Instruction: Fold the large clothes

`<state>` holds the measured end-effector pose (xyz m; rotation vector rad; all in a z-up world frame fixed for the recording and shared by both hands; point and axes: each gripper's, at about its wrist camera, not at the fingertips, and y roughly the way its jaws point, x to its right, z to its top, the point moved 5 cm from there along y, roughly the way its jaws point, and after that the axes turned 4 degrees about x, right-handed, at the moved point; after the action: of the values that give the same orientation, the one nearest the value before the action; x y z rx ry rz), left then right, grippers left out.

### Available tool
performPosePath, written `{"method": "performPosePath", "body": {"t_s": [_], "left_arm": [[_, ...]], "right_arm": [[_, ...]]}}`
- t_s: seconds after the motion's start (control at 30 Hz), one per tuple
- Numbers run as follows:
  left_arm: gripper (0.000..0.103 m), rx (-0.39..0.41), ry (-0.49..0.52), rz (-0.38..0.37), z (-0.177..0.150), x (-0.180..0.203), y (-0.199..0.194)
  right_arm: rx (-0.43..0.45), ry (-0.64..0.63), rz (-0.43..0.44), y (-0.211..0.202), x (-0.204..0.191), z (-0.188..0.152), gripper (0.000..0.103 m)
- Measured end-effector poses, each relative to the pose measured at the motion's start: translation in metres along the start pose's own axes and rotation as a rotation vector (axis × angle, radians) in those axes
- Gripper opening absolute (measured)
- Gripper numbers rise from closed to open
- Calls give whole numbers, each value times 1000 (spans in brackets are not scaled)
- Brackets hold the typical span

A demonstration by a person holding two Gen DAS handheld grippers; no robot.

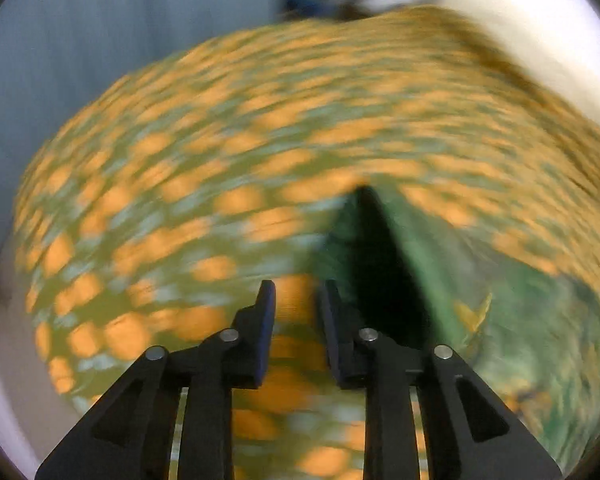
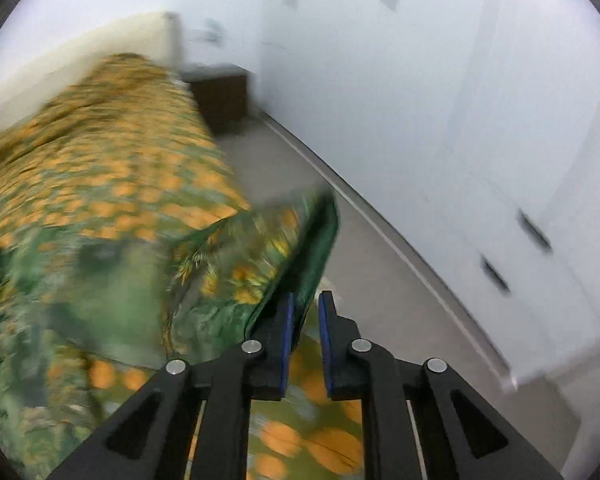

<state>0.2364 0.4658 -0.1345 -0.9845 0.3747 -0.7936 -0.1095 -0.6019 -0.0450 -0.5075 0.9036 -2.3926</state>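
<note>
Both tongs are sitting slightly parted, gripping nothing: left gripper [image 1: 296,292] is hovering over orange-print bedcover [image 1: 260,128], right gripper [image 2: 306,300] is nosing the green garment [image 2: 236,264] edge. Garment is lying between them, nearer the right.

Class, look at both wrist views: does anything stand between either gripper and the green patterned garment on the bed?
Nothing visible does. The left gripper hangs over the orange-patterned bed cover, the green garment just to its right. The right gripper sits at the garment's edge. Blur hides fine detail.
</note>
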Motion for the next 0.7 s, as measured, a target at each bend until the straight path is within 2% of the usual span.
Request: {"method": "performPosePath", "body": {"t_s": [0.03, 0.07, 0.1, 0.13, 0.17, 0.23, 0.33, 0.4, 0.47, 0.5, 0.57, 0.6, 0.63, 0.67, 0.7], "left_arm": [[33, -20, -52, 23, -1, -23, 3], [36, -23, -93, 21, -5, -40, 0], [42, -21, -110, 7, -10, -51, -6], [49, -14, -102, -17, -20, -59, -18], [53, -9, -67, -52, -32, -60, -30], [68, -36, 61, -165, -63, -45, -51], [73, -188, 292, -417, -145, 12, -79], [73, -313, 452, -517, -217, 62, -88], [73, -370, 588, -552, -272, 96, -91], [73, -371, 662, -539, -295, 113, -92], [73, -382, 730, -531, -320, 131, -92], [70, -386, 743, -515, -329, 138, -91], [49, -379, 742, -509, -333, 140, -93], [31, -376, 742, -513, -337, 142, -94], [16, -371, 749, -508, -339, 143, -96]], "right_arm": [[-23, 34, -16, 3, 15, -9, 42], [-33, 72, -24, 1, 28, -22, 68], [-34, 88, -29, -2, 32, -29, 79], [-40, 93, -25, -9, 32, -38, 80], [-67, 76, 16, -17, 24, -52, 80], [-114, 35, 131, -31, -2, -77, 80], [-252, -49, 431, -56, -73, -137, 80], [-374, -100, 605, -70, -125, -191, 80], [-425, -156, 645, -71, -156, -225, 79], [-431, -194, 637, -69, -167, -238, 79], [-438, -247, 615, -63, -183, -257, 79], [-451, -247, 624, -58, -186, -264, 79], [-465, -235, 645, -58, -189, -268, 79], [-462, -226, 668, -63, -190, -267, 72], [-457, -228, 681, -63, -192, -263, 52]]}}
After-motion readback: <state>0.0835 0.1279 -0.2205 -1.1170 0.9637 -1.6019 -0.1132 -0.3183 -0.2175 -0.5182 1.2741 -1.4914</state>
